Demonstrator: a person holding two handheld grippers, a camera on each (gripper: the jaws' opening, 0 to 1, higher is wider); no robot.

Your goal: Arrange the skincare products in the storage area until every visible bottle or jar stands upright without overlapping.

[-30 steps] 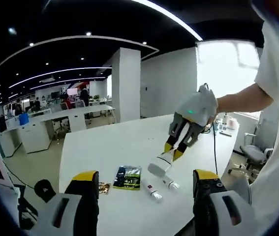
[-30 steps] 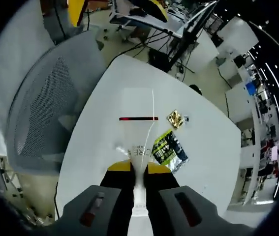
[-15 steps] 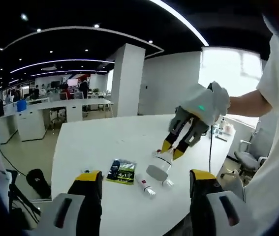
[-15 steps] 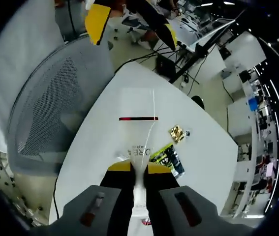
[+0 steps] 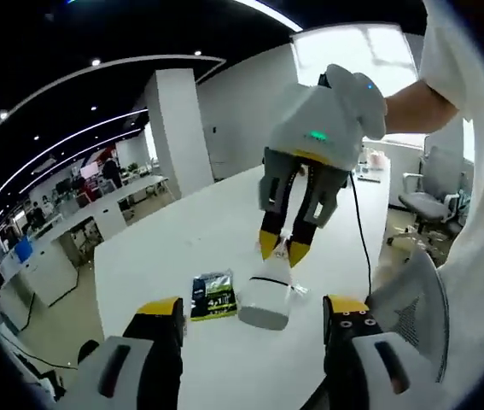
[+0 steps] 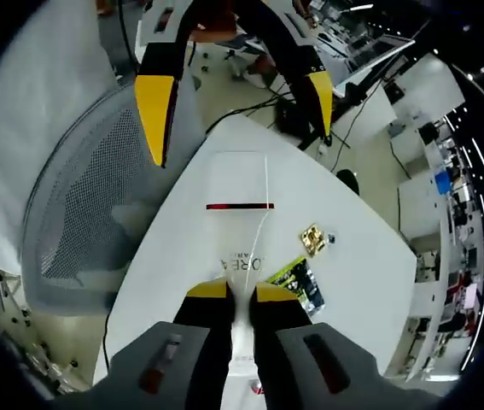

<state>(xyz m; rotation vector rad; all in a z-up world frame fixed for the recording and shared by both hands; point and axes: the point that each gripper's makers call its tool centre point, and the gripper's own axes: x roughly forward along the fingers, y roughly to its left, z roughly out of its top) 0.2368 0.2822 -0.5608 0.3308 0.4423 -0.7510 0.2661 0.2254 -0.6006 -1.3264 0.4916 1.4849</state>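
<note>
A white bottle (image 5: 263,301) with a thin red band hangs in the air over the table, base toward the left gripper view's camera. My right gripper (image 5: 282,249) is shut on its narrow neck from above. In the right gripper view the same bottle (image 6: 240,184) points away from my right gripper (image 6: 242,292), whose yellow tips clamp it. My left gripper (image 5: 252,306) is open, its jaws wide on either side of the bottle's base and not touching it. My left gripper (image 6: 242,141) reaches in from the top of the right gripper view.
On the white table (image 5: 182,243) lie a green sachet (image 5: 213,295), a small gold packet (image 6: 314,239) and a small white bottle (image 5: 300,290) on its side. A grey mesh chair (image 6: 88,213) stands at the table's edge. A person's arm and white shirt are on the right.
The right gripper with the bottle and the left gripper have come closer together. The left gripper's yellow fingers now reach far into the right gripper view, flanking the bottle's base.
</note>
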